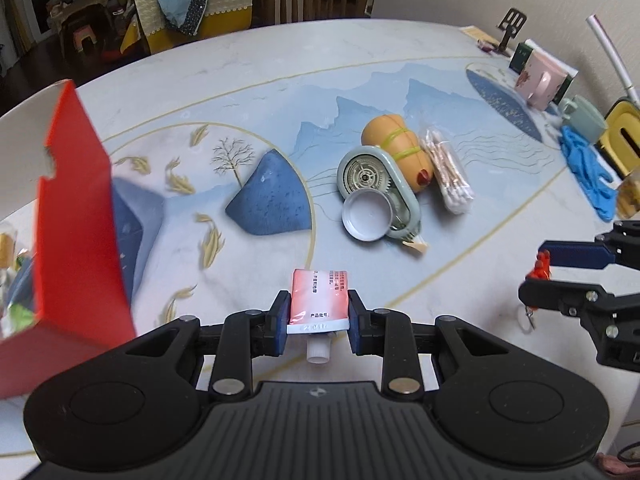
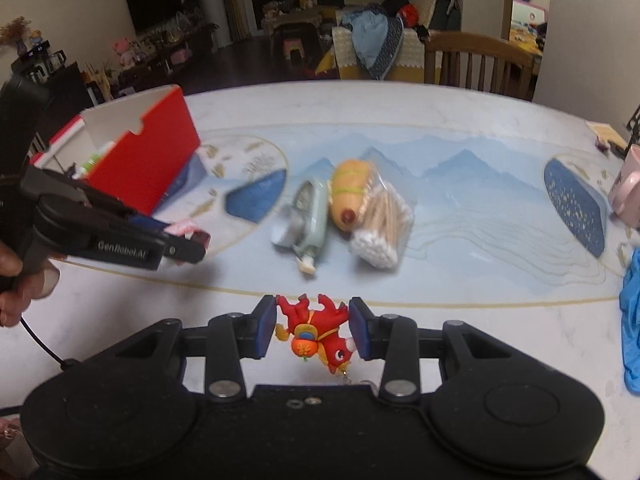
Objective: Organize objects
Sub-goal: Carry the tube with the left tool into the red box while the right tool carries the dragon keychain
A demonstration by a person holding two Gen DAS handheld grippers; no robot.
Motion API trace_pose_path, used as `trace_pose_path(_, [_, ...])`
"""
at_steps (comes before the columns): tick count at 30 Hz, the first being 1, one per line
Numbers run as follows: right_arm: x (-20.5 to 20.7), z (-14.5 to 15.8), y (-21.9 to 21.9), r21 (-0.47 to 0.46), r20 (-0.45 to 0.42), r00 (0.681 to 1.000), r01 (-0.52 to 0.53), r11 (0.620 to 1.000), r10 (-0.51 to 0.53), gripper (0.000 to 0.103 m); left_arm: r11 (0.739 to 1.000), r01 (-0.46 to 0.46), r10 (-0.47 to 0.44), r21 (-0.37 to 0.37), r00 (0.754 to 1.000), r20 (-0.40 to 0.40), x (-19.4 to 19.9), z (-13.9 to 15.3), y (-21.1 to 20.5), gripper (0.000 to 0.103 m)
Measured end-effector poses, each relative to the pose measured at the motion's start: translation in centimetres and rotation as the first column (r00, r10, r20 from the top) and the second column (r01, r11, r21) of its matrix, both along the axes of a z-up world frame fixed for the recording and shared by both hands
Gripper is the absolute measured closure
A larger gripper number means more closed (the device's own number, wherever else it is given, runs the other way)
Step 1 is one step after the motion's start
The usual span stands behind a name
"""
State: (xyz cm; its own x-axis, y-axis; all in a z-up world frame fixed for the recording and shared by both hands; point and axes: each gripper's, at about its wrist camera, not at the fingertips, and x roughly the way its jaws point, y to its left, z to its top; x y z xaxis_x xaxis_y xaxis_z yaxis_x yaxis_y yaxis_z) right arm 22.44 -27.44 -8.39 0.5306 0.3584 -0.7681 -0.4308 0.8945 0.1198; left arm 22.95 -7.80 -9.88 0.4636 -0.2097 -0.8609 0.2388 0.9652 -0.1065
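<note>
A: Left gripper?
B: Fingers clamped on pink tube, lower centre; red box at frame left.
A: Right gripper?
B: Fingers pinching red figurine, lower centre, above surface.

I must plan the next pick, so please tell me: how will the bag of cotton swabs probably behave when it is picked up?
The bag of cotton swabs is thin clear plastic, so it likely feels slippery and crinkles under the tongs. The loose sticks inside would probably shift, letting the bag sag. It looks light, so a push should slide it rather than roll it.
</note>
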Motion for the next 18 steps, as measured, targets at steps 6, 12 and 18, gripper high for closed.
trace_pose_path(6, [-1.1,2.5,1.5,0.041,0.012,1.0,-0.026,0.999,0.025,0.065,0.999,-0.004,0.005,-0.033,1.0,0.029,-2.0,2.1,1.8,0.076])
trace_pose_path(12, [-1.3,4.7,3.9,0.064,0.004,0.999,-0.053,0.997,0.053,0.065,0.999,0.0,0.004,-0.047,0.998,0.068,-3.5,4.4,3.9,0.076])
trace_pose_path(18, [-1.5,6.5,7.2,0.073,0.008,0.996,-0.091,0.993,0.09,0.065,0.998,-0.014,0.02,-0.058,0.995,0.093,-4.9,6.7,6.8,0.076])
